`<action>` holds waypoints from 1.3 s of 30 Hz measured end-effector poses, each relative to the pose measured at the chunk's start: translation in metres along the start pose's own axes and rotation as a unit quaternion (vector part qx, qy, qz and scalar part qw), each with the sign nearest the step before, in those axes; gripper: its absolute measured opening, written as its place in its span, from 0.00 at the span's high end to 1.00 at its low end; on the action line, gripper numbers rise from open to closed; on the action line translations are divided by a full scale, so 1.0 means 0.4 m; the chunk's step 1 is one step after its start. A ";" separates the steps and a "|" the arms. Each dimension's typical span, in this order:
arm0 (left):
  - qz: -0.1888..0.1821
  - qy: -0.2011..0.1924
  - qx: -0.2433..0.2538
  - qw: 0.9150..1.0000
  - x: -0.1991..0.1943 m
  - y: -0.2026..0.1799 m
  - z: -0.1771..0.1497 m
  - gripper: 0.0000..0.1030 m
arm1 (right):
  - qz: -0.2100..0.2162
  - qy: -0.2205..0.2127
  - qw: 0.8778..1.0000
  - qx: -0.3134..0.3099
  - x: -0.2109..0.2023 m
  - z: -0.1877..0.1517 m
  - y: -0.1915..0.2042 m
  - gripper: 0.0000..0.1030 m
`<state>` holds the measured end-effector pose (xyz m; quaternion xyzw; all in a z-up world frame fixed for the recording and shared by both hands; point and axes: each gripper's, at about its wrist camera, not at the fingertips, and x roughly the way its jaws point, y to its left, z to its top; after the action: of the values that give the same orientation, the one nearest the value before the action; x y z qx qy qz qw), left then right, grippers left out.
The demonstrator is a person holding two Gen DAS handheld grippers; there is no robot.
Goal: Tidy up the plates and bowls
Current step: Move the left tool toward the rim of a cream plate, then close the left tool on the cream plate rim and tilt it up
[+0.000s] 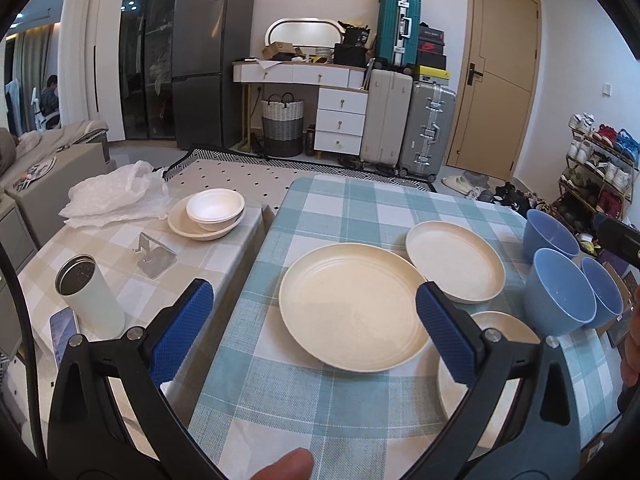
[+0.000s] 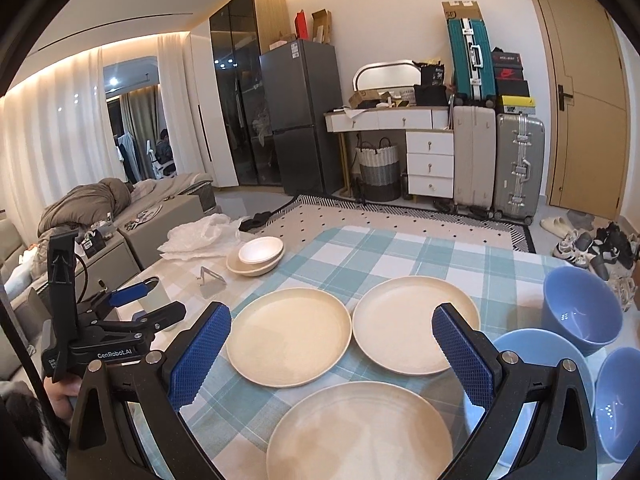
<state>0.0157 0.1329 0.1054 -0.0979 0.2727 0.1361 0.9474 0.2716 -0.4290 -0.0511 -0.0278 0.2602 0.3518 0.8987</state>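
Nearest plate (image 1: 496, 360) half hidden behind left gripper (image 1: 314, 320), jaws apart

matt cream plates (image 2: 289, 336), checked cloth (image 2: 400, 256) (woven)

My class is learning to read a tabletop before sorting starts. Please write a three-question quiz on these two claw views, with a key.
1. How many cream plates lie on the blue checked cloth, and how many blue bowls stand beside them?
2. True or false: the left claw is shut on a plate.
3. Where is the white bowl? A) nested in a cream dish on the beige-cloth table B) inside a blue bowl C) on the floor

Key
1. Three plates, three bowls.
2. False: both it and the right claw are open, holding nothing.
3. A
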 end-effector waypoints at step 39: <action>0.037 0.124 -0.044 0.991 0.441 0.118 -0.100 0.02 | 0.050 0.164 0.985 0.032 0.459 -0.091 -0.021 0.01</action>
<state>0.1250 0.2032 -0.0291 -0.1456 0.3857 0.1702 0.8950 0.3740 -0.3306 -0.1730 -0.0430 0.4163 0.3787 0.8255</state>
